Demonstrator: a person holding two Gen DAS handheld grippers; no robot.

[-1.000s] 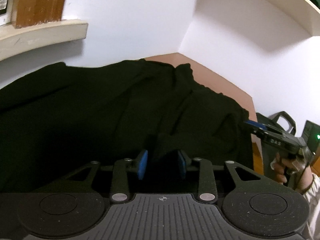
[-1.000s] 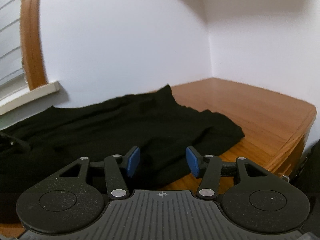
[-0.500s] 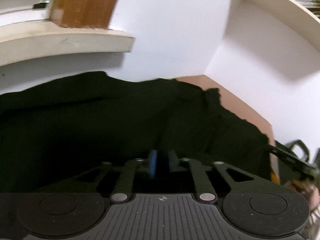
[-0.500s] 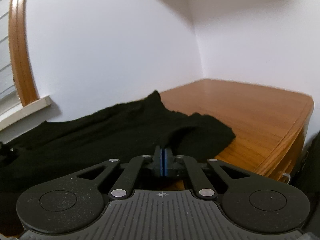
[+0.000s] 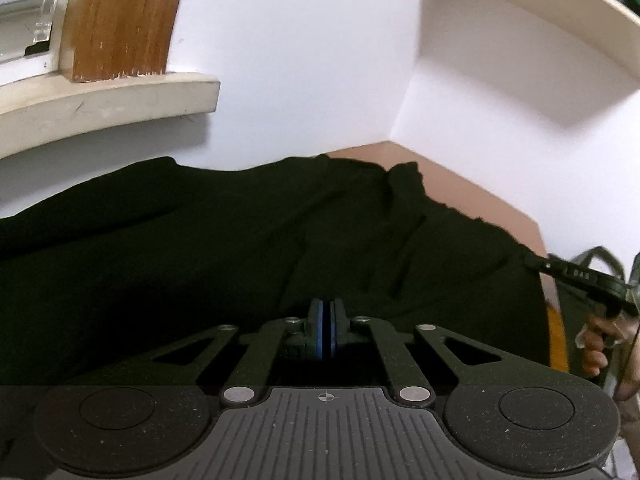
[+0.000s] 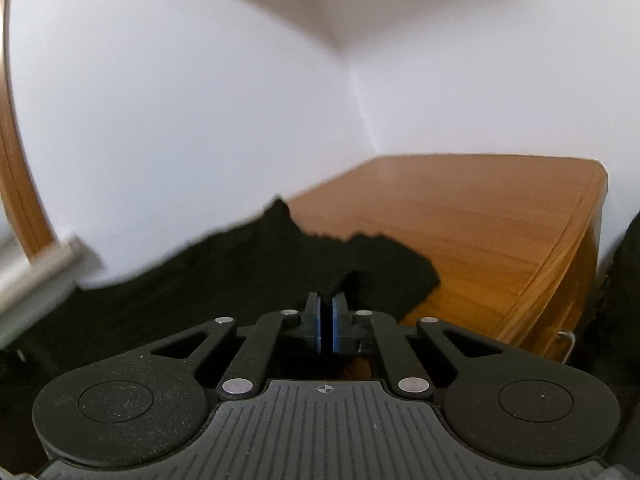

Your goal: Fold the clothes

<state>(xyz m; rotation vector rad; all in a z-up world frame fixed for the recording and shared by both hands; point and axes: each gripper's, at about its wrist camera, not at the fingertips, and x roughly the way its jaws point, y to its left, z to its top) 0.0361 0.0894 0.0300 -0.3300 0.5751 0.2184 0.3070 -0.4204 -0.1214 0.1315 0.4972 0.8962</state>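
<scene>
Clothing, one black garment [image 5: 224, 248], lies spread over the wooden bench [image 6: 472, 216] against the white wall, giving room to fold. At its near edge, the left tool [image 5: 325, 330] has just closed, pads pinching dark cloth. Further right, the right tool [image 6: 327, 330] is likewise clamped on the hem, so both corners can likely lift together.

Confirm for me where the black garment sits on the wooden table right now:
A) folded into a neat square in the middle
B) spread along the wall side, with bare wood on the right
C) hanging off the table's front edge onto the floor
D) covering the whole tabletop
B: the black garment lies loose and rumpled along the wall, and the wooden table is bare to its right.
</scene>
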